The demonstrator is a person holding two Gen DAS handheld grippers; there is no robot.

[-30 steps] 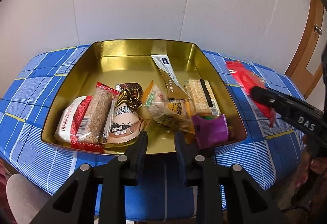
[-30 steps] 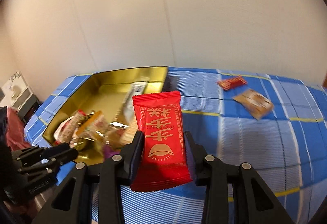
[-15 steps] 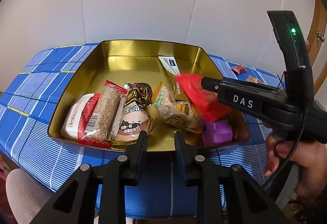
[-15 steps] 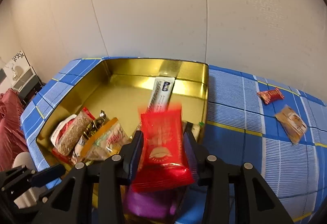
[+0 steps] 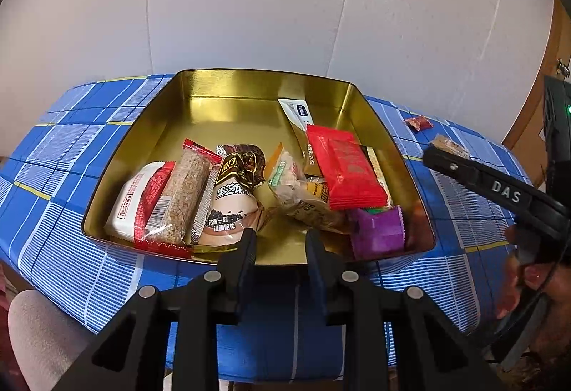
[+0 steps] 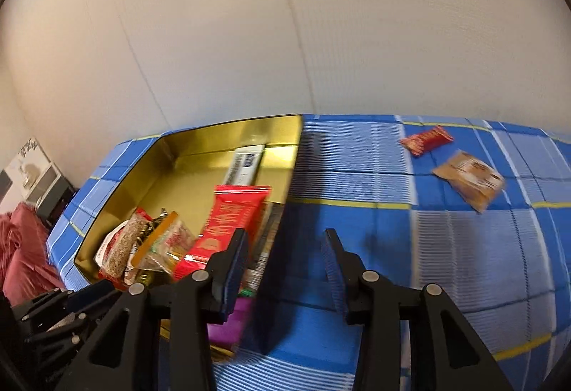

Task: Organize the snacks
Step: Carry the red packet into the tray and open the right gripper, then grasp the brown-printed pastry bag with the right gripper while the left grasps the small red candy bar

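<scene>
A gold tin (image 5: pixel 221 105) on the blue checked cloth holds several snack packets. On top of its right-hand pile lies a red packet (image 5: pixel 344 173), which shows in the right wrist view (image 6: pixel 232 219) just left of my fingers. My right gripper (image 6: pixel 285 248) is open and empty over the tin's right rim and the cloth; one of its fingers (image 5: pixel 460 171) reaches in from the right. My left gripper (image 5: pixel 280 241) hovers at the tin's near rim, open by a narrow gap with nothing in it. A small red candy (image 6: pixel 426 140) and a brown packet (image 6: pixel 469 178) lie loose on the cloth.
A purple packet (image 5: pixel 376 230) sits in the tin's near right corner. A white wall rises just behind the table. A wooden door (image 5: pixel 535 112) stands at the right. Red bedding (image 6: pixel 21 248) lies beyond the table's left edge. A person's hand (image 5: pixel 524 284) holds the right tool.
The right gripper carried the red packet over the tin, let it go onto the pile and drew back to the right. The left gripper stayed put.
</scene>
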